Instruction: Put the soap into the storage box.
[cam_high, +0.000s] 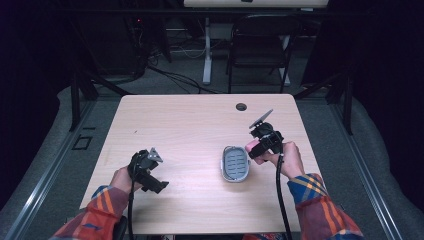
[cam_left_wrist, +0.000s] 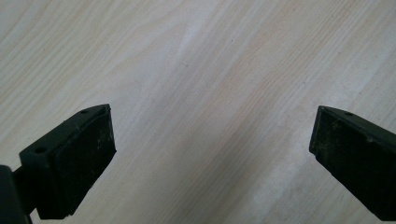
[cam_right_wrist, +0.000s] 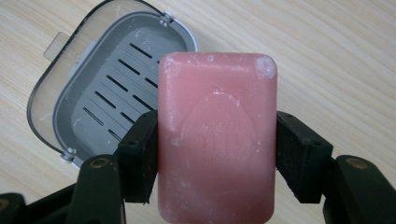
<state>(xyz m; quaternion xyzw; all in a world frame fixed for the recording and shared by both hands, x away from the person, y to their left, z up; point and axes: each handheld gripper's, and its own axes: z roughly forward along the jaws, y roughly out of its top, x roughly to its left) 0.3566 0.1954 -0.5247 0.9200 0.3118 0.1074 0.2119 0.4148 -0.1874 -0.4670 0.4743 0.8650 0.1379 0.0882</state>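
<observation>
Pale wooden table (cam_high: 190, 125) with a round cable hole (cam_high: 241, 106) near its far edge, black folding chair (cam_high: 260, 47) beyond the table, white desk leg (cam_high: 207, 50) left of the chair

Pink soap bar (cam_right_wrist: 217, 140) clamped in right claw (cam_right_wrist: 217, 158); grey slotted soap dish (cam_right_wrist: 112, 88) beside.

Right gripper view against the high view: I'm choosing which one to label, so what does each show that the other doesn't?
Right gripper view alone: an oval stamp on the pink soap bar and white residue on it, plus the slots in the grey soap dish. High view alone: the left tool, both sleeves, a folding chair. Both: the right tool clamping the soap beside the dish on the wooden table.
</observation>
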